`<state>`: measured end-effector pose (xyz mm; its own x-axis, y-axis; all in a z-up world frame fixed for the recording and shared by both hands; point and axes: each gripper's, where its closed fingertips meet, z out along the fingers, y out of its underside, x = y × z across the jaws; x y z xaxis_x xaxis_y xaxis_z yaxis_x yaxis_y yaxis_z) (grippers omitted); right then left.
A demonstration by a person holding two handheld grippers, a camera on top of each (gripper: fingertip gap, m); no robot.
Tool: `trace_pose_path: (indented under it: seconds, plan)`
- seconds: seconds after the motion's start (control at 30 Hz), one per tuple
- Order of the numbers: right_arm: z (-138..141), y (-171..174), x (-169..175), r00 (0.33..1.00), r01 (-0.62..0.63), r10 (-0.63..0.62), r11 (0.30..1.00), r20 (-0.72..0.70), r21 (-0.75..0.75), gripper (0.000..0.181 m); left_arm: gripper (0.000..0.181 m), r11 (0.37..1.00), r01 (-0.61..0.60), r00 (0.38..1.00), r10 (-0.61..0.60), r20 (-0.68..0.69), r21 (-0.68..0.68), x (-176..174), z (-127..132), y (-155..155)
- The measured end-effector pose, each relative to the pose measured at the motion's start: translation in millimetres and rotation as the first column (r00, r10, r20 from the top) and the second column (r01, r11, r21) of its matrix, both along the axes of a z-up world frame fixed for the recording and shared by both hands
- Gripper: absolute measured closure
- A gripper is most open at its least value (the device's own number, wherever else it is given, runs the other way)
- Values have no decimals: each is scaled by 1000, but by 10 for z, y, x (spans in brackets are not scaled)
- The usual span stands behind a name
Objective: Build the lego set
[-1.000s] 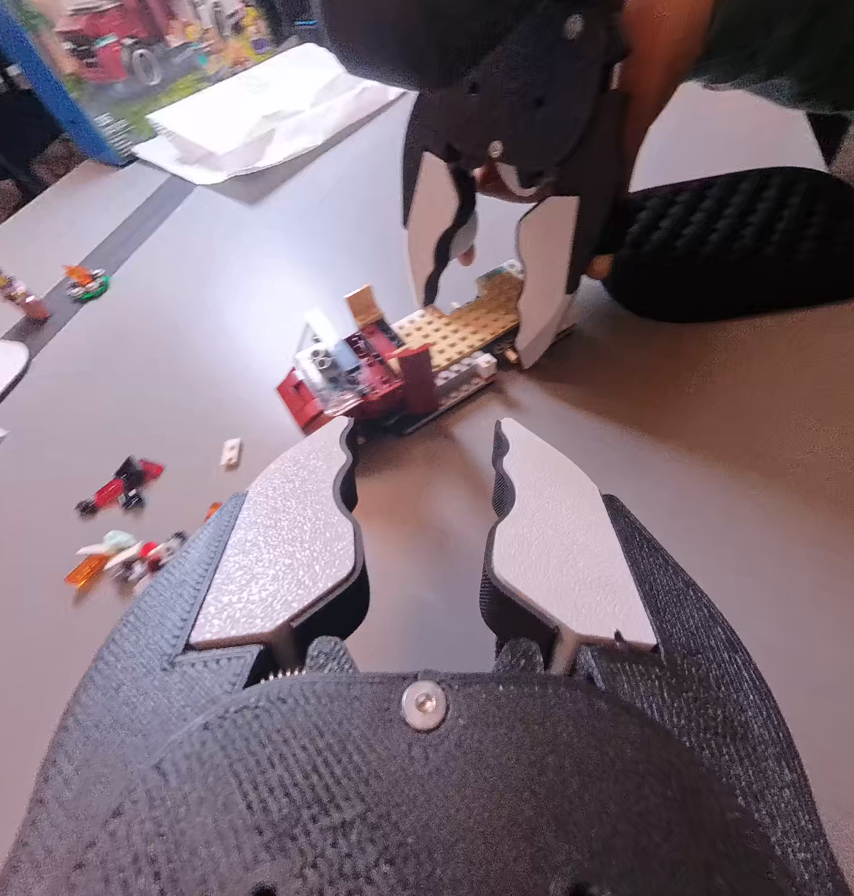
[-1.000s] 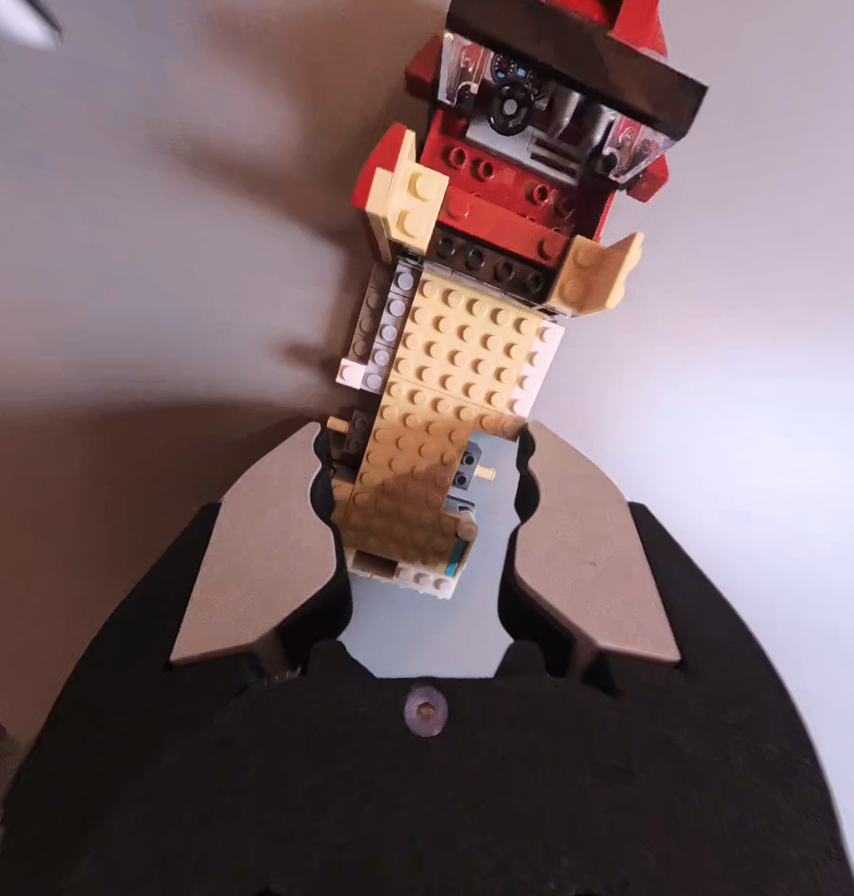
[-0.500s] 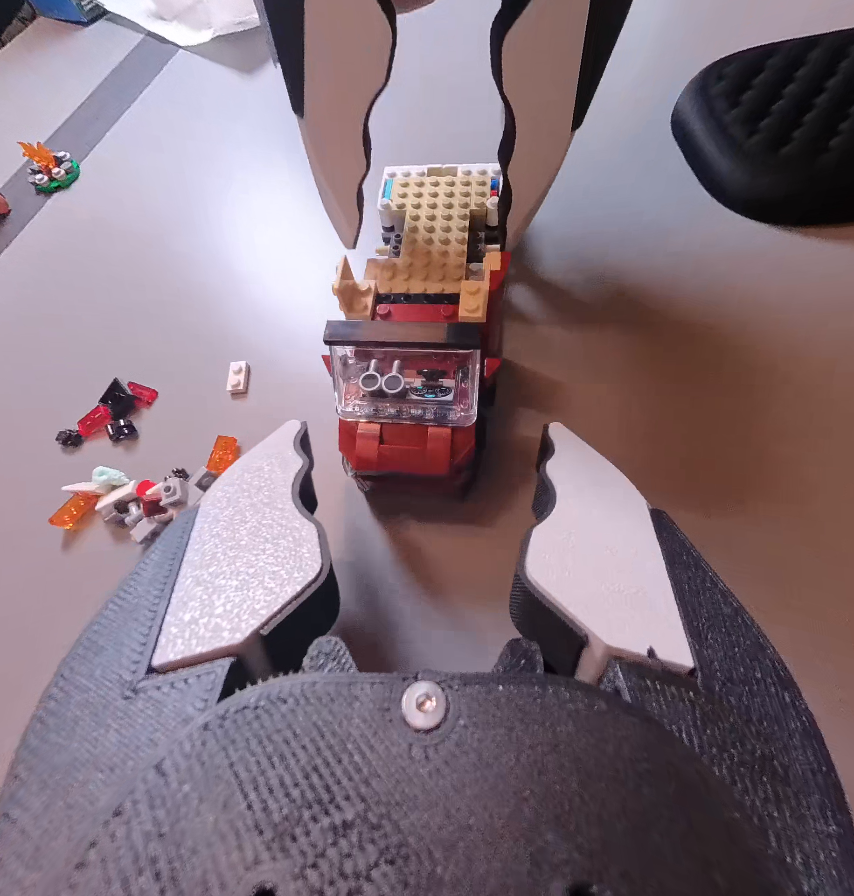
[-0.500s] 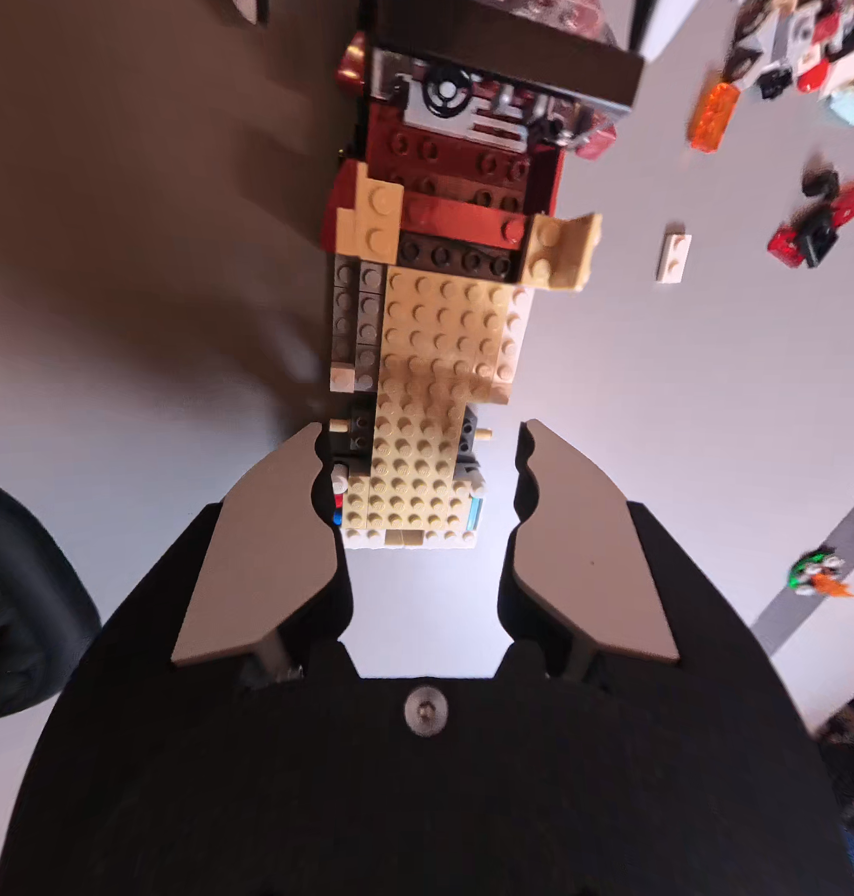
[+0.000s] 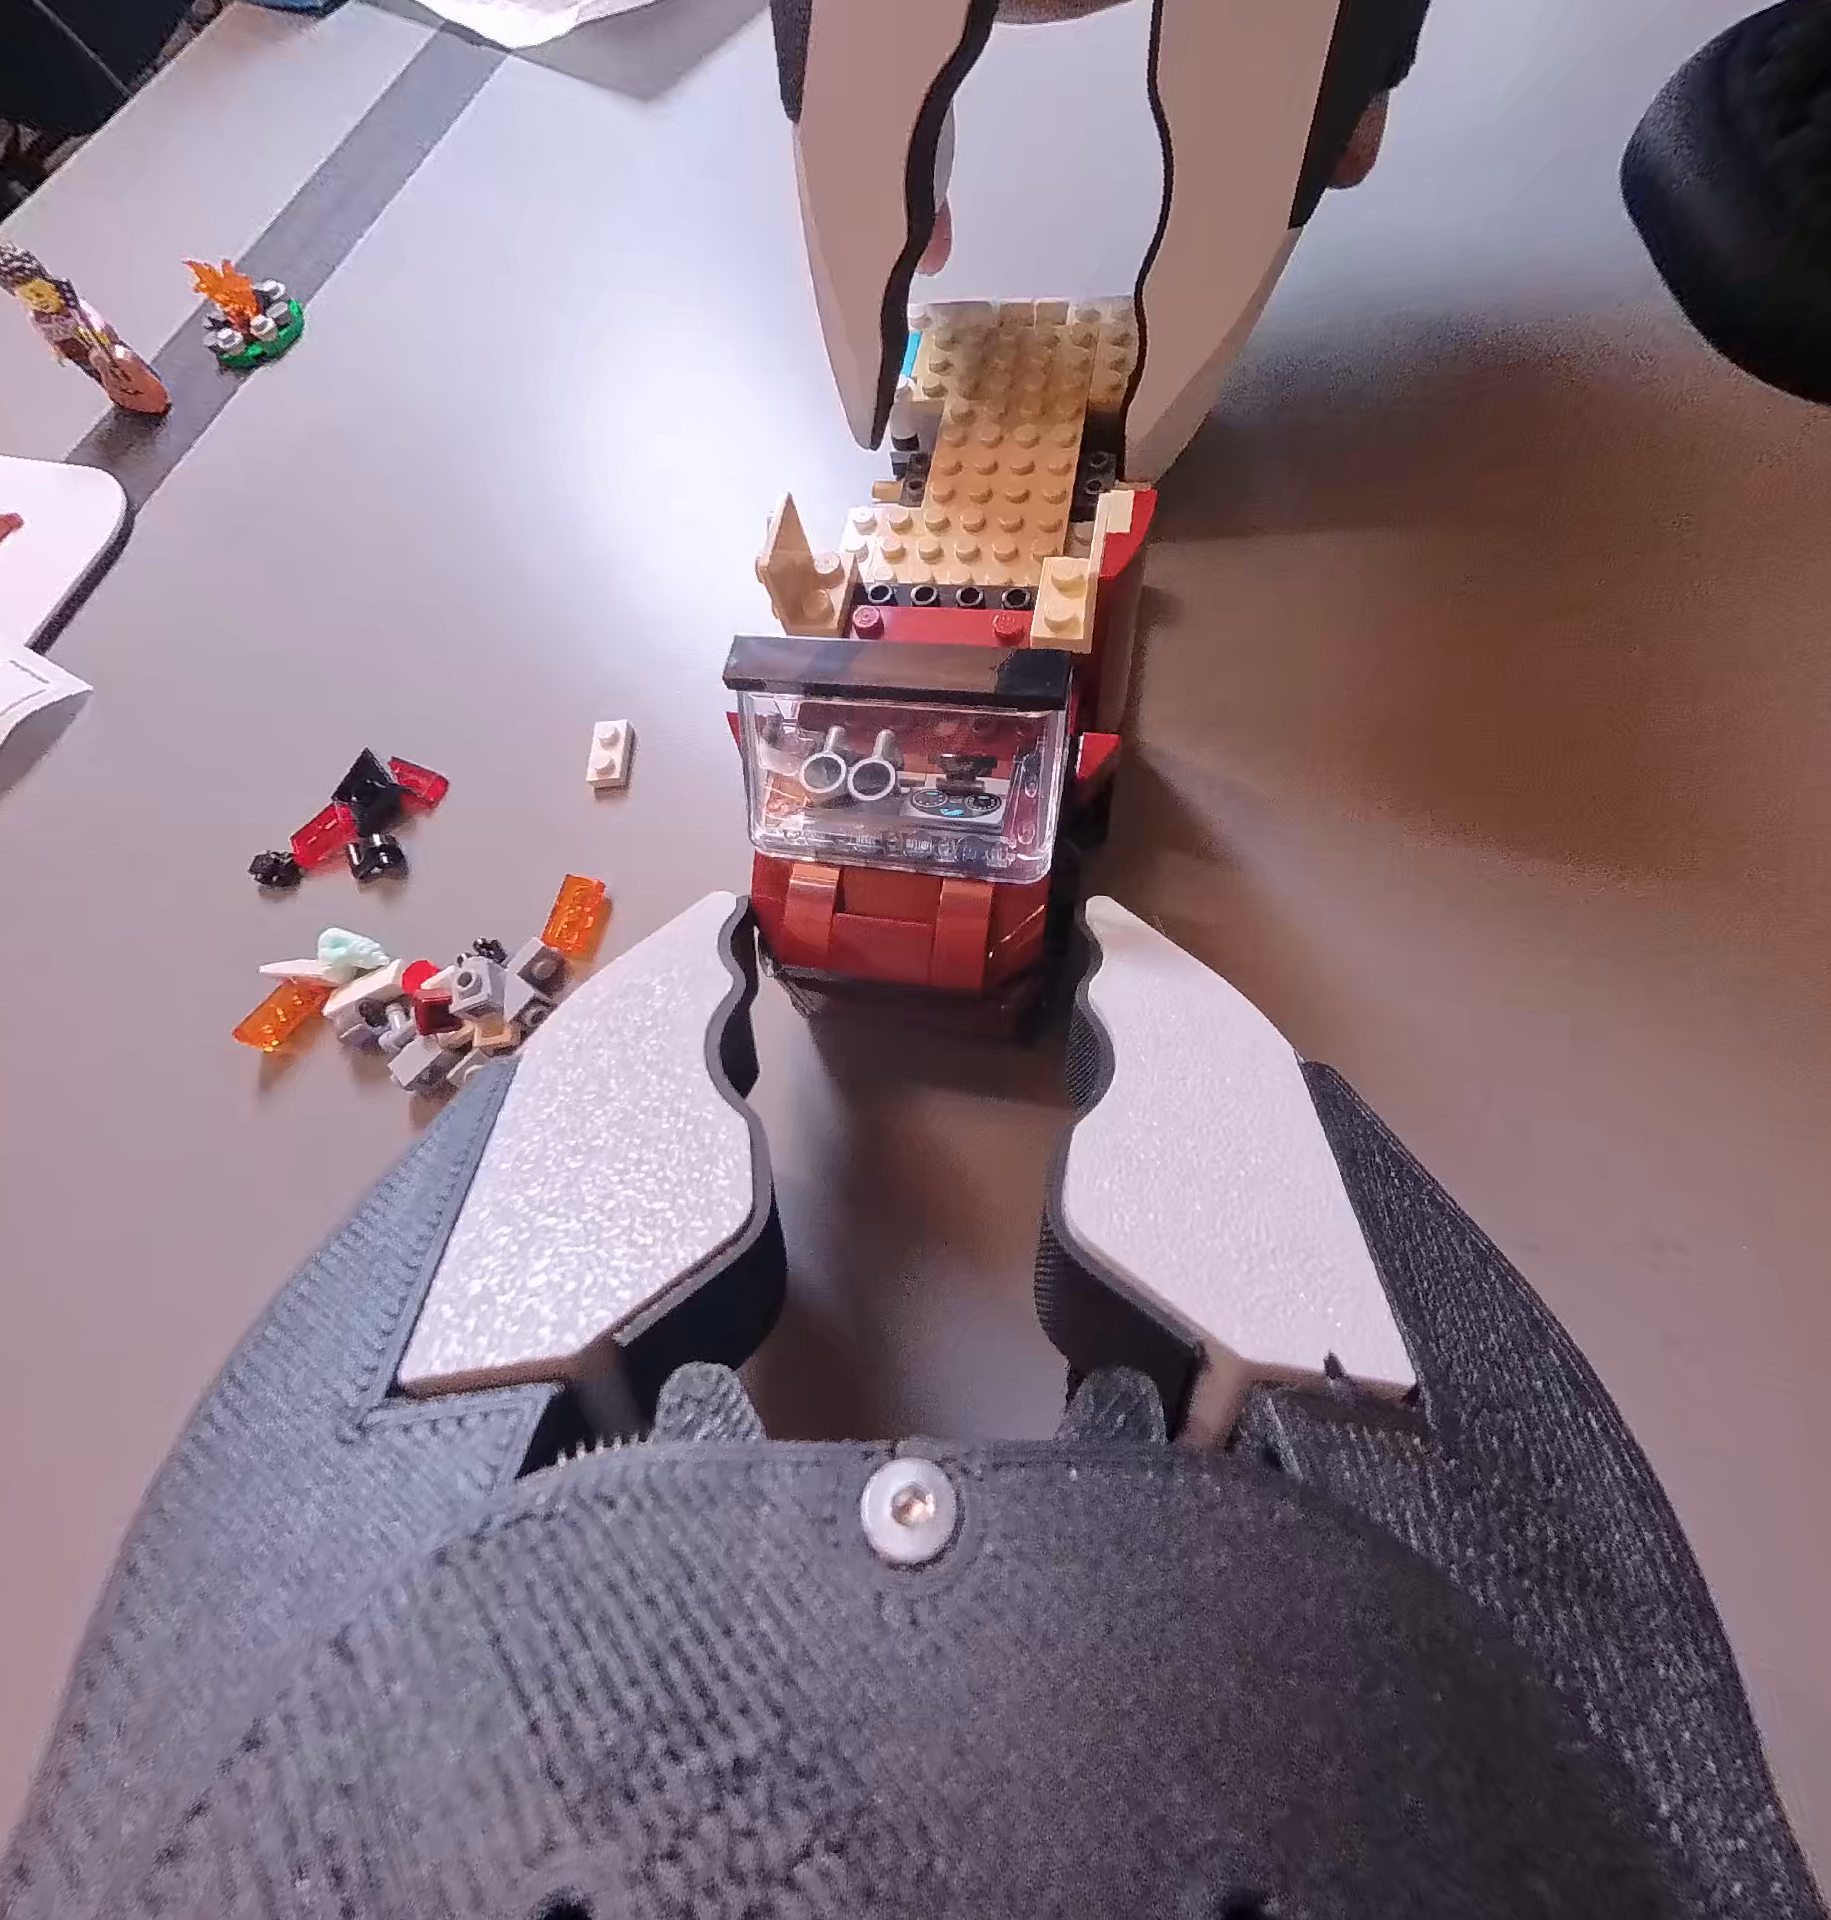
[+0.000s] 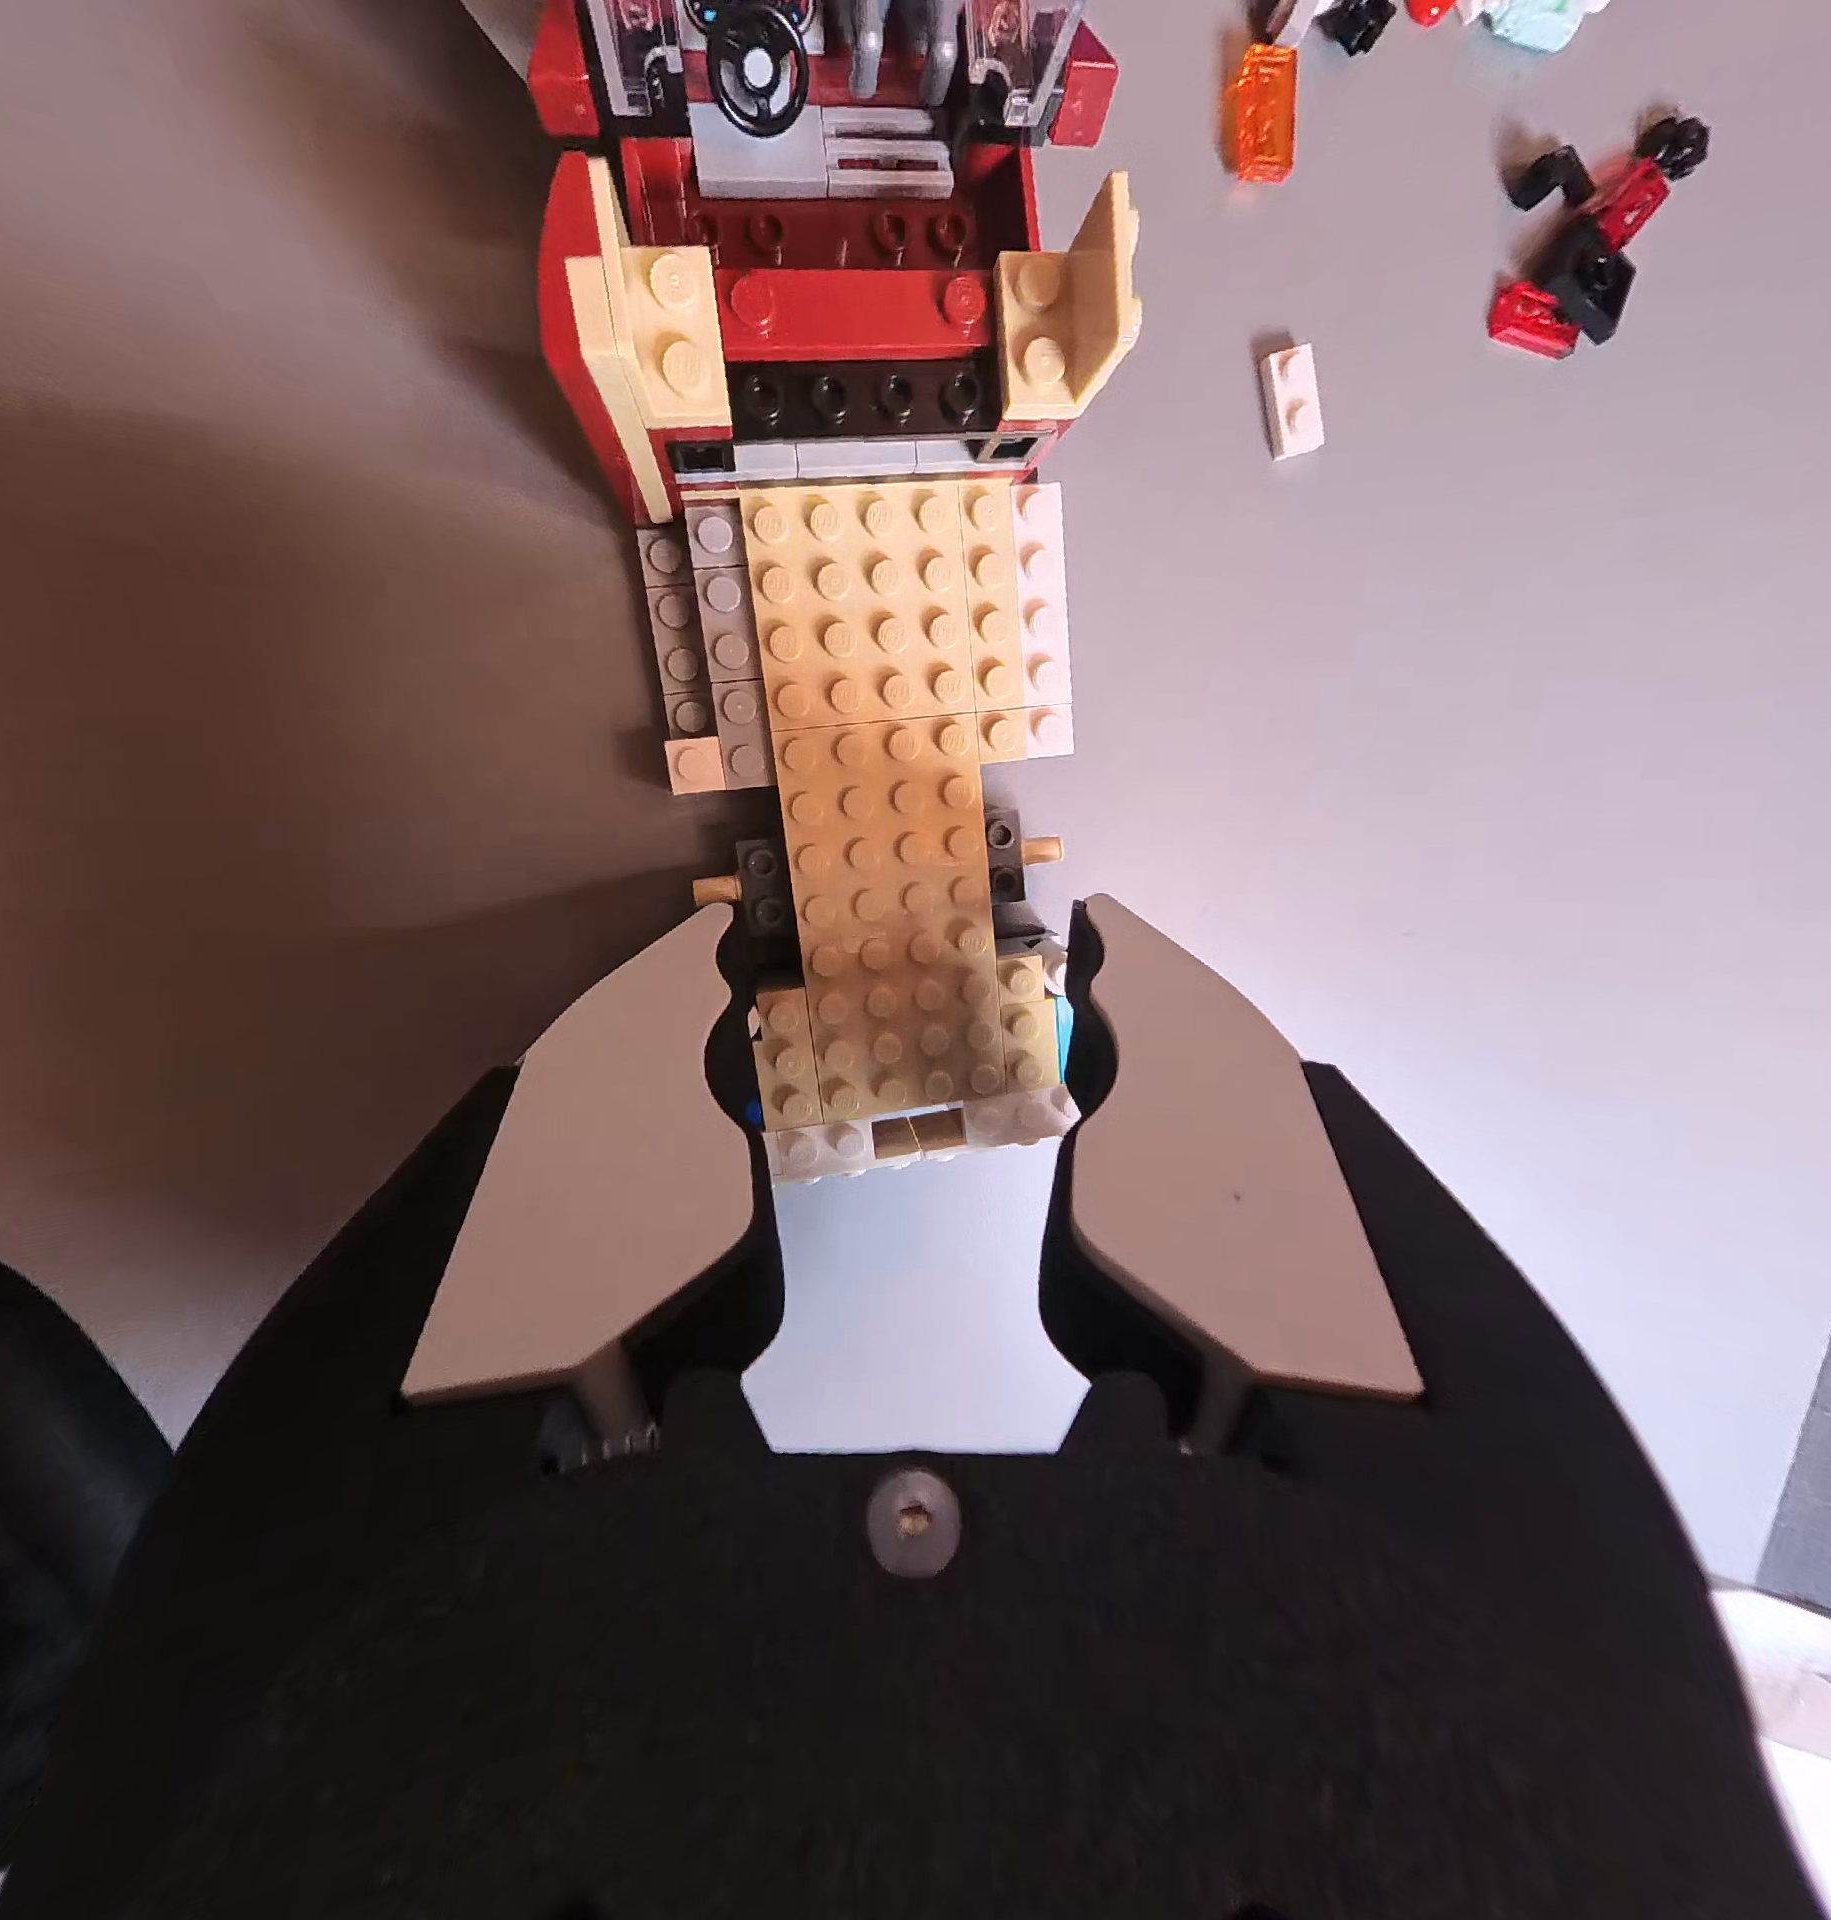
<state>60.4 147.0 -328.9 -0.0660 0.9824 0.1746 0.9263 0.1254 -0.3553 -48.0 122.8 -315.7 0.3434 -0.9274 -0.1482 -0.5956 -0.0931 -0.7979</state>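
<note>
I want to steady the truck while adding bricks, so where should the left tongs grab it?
Probably the dark red hood of the truck, from the front, one finger on each flat side. It faces the open left tongs; the right tongs straddle the tan rear.

1. The lego truck (image 5: pixel 906 769) stands upright on the table at the centre of the left wrist view, its dark red nose towards the lower edge. It has a clear windscreen with a black strip on top and a tan studded bed running towards the top of the frame.
2. In the right wrist view the truck (image 6: pixel 880 644) runs from top centre down to mid-frame, open cab uppermost, with a black steering wheel (image 6: pixel 757 64).
3. The loose pieces (image 5: pixel 412 977) lie scattered at centre left of the left wrist view: orange, red, grey and black bits.
4. A small white plate (image 5: pixel 611 755) lies alone just left of the cab.
</note>
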Motion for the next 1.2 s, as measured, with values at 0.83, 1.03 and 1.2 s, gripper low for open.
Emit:
trace_pose_path:
  seconds: [0.83,1.03,1.2]
  plan:
    - [78,31,209,999,28,-28,999,19,25,113,120,999,19,994,-15,105,-40,2,131,-15]
    - [56,38,323,997,69,-69,997,18,41,113,115,998,33,996,-27,90,-59,30,59,-38]
    - [57,70,297,997,79,-79,996,-18,37,113,125,999,20,997,-18,75,-33,19,55,-14]
